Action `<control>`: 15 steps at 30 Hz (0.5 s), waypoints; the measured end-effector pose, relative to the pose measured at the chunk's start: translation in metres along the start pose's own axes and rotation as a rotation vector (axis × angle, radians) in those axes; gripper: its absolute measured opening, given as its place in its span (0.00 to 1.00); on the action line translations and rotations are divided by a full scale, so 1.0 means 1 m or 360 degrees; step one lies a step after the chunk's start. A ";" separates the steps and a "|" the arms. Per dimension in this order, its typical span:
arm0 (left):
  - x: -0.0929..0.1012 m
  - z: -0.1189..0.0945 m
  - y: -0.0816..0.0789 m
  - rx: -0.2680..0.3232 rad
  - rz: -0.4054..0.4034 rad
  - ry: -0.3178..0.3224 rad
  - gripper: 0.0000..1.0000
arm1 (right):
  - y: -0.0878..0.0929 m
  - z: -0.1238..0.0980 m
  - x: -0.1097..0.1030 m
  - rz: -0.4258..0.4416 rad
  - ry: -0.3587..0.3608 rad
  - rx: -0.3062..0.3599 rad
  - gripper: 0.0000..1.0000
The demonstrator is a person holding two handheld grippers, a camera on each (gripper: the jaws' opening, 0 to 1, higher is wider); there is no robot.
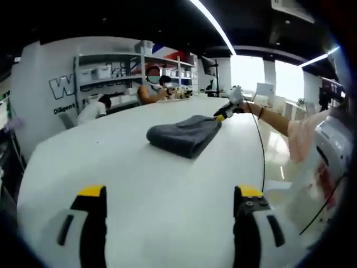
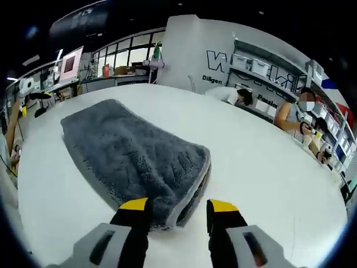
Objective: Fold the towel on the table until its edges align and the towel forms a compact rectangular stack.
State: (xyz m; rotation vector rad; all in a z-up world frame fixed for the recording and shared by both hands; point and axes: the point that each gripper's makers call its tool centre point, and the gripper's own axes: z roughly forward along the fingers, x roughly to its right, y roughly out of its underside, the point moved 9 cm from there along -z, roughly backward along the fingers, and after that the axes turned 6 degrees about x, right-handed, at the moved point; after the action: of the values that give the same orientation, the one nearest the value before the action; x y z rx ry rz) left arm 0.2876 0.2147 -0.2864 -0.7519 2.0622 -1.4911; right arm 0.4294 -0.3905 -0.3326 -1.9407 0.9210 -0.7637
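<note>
A grey towel (image 1: 184, 135) lies folded in a long thick stack near the middle of the white table (image 1: 111, 162). My left gripper (image 1: 170, 195) hovers open and wide over bare table, well short of the towel, with nothing between its jaws. In the left gripper view my right gripper (image 1: 226, 111), held by a person's arm (image 1: 273, 118), sits at the towel's far right corner. In the right gripper view the towel (image 2: 128, 156) stretches away from me. Its near layered end lies between the jaws of my open right gripper (image 2: 178, 205), with a gap beside the right jaw.
Several people (image 1: 152, 89) sit at the table's far side in front of shelves (image 1: 106, 72) with boxes. A black cable (image 1: 261, 156) runs from the right gripper across the table's right edge. Bare table surrounds the towel (image 2: 268, 167).
</note>
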 end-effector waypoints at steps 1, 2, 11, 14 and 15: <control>0.000 0.000 0.001 0.0001 0.0000 -0.0001 0.99 | -0.001 -0.002 0.000 0.0005 0.0005 0.0012 0.48; -0.001 0.000 0.001 0.0000 -0.0002 -0.0001 0.99 | -0.005 -0.007 -0.001 0.0018 0.0024 0.0045 0.50; -0.003 0.000 0.009 0.0002 -0.0030 0.0011 0.99 | -0.016 -0.042 -0.031 0.0013 -0.0038 0.0182 0.63; -0.005 -0.002 0.012 0.0003 -0.0041 0.0005 0.99 | -0.012 -0.052 -0.047 0.0026 -0.0089 0.0191 0.69; -0.006 -0.003 0.014 0.0005 -0.0047 0.0002 0.99 | -0.011 -0.054 -0.052 0.0027 -0.0098 0.0189 0.71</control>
State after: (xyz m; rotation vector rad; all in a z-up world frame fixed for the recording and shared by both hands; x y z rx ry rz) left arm 0.2880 0.2242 -0.2985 -0.7838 2.0576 -1.5104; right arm 0.3621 -0.3667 -0.3065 -1.8404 0.8357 -0.7282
